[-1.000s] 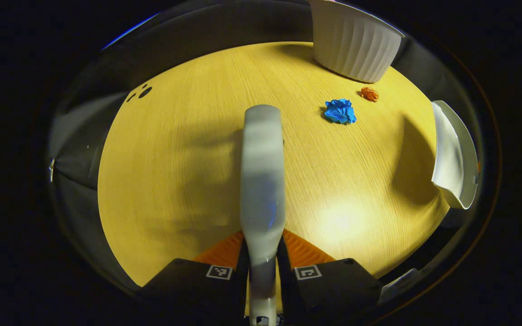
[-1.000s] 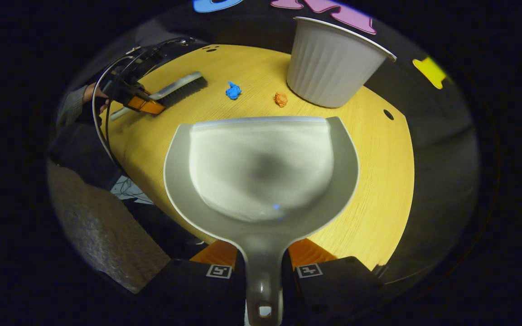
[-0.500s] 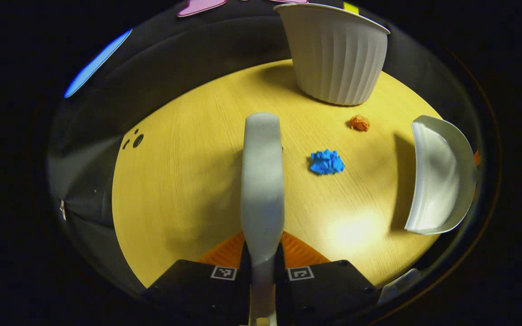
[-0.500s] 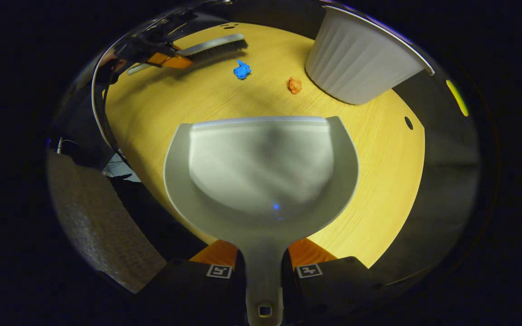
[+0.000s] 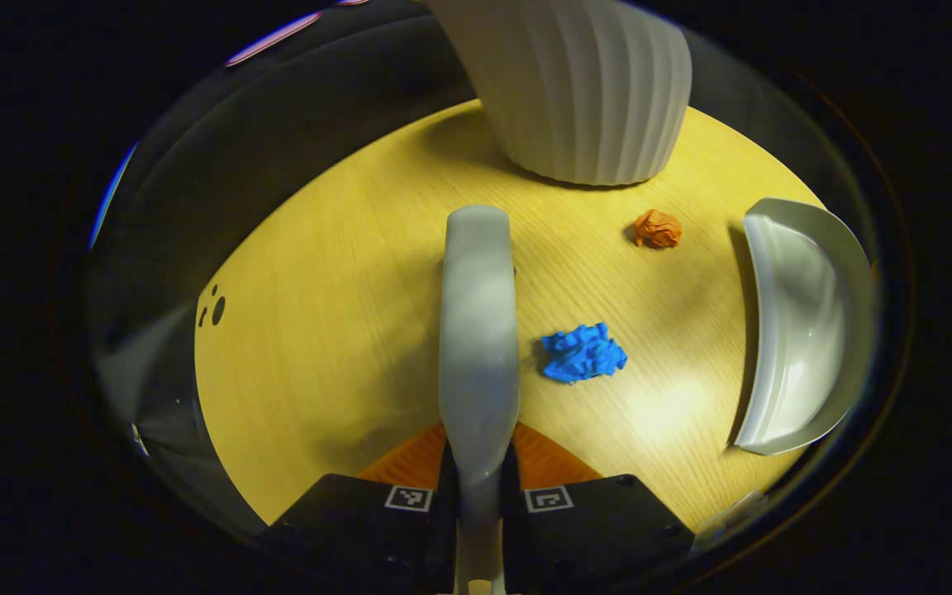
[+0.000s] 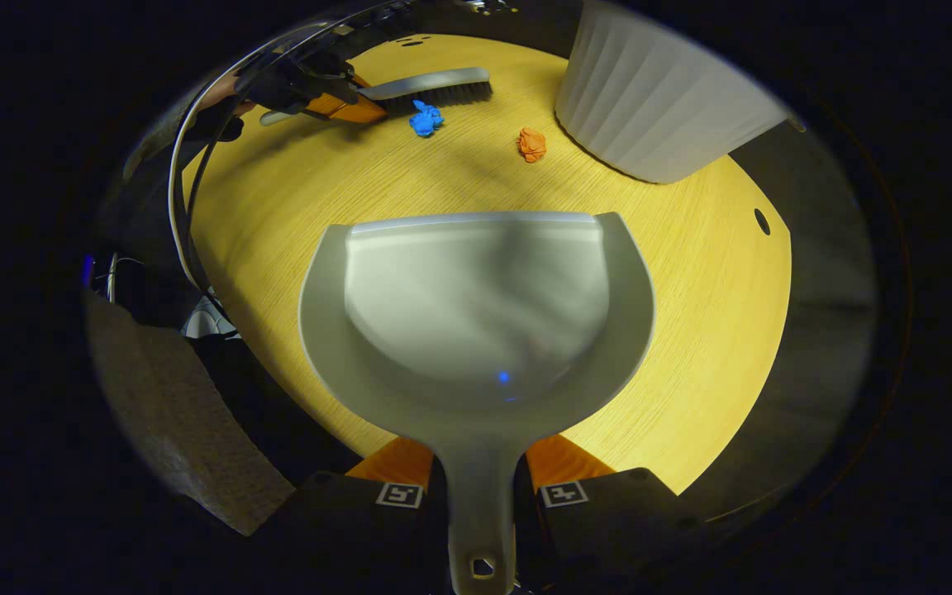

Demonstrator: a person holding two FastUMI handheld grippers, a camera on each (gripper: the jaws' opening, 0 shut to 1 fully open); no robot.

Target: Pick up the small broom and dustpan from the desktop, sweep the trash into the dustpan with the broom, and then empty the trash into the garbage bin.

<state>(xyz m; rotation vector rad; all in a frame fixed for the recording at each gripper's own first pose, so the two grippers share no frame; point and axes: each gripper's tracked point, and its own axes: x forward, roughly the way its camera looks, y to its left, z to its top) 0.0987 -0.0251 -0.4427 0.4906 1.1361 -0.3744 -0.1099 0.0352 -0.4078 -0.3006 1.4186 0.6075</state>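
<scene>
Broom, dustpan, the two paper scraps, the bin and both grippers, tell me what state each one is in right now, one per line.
Broom: held, beside the blue scrap.
Dustpan: held, empty.
Blue paper scrap: crumpled, on the table, unswept.
Orange paper scrap: crumpled, on the table near the bin.
Garbage bin: upright on the table.
Left gripper: shut on the broom handle.
Right gripper: shut on the dustpan handle.

Wooden desktop (image 5: 344, 330) bears garbage bin (image 5: 583, 91), blue scrap (image 5: 582, 354), orange scrap (image 5: 657, 229).
</scene>
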